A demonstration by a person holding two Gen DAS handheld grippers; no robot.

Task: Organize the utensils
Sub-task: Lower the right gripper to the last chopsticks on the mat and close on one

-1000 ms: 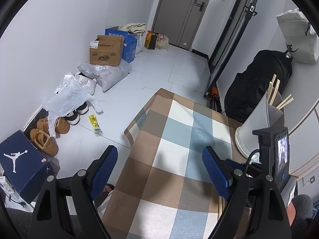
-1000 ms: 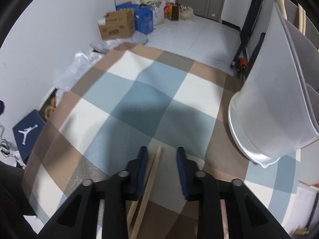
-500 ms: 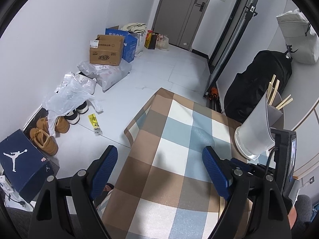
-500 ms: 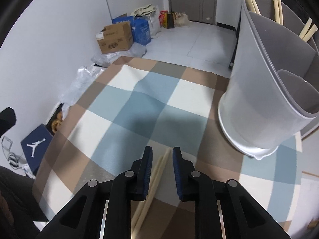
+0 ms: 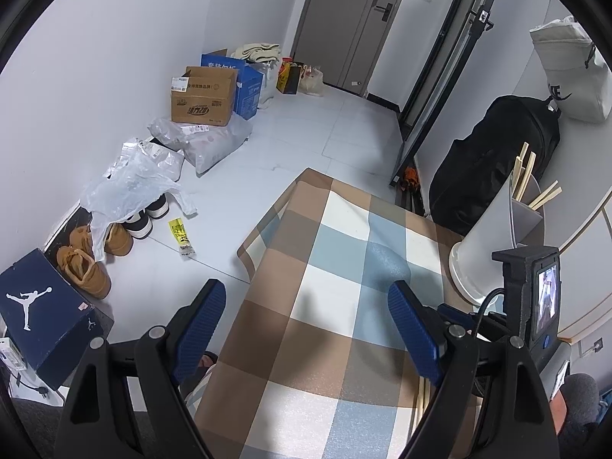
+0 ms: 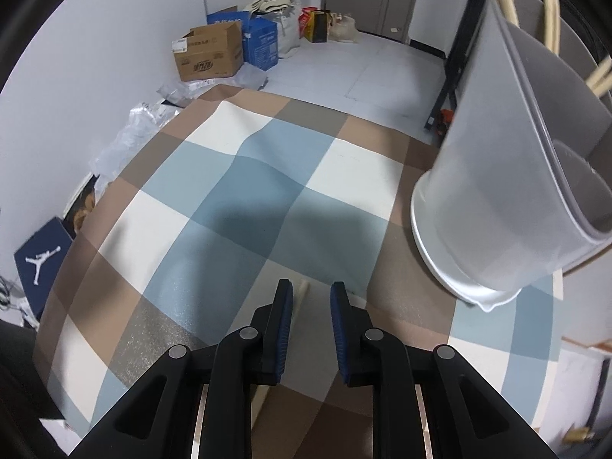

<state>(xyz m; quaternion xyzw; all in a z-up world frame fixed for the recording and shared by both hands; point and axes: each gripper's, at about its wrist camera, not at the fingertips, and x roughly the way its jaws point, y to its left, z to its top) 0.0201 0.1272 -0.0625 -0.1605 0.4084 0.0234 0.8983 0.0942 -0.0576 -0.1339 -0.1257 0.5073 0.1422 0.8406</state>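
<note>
The checked brown, blue and cream tablecloth (image 6: 237, 176) looks matt and finely grained. The grey utensil holder (image 6: 493, 206) is smooth, satiny plastic. Pale wooden chopsticks (image 5: 526, 170) look raw and unvarnished. Blue ribbed gripper pads (image 6: 285, 329) look rubbery, on matt black plastic arms.

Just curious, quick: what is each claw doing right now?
Left gripper: jaws wide open, empty.
Right gripper: jaws narrowly open, chopstick between them, not clamped.

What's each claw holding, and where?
Left claw open, empty. Right claw straddles a chopstick near its tip; a gap shows beside it, so not clamped.
</note>
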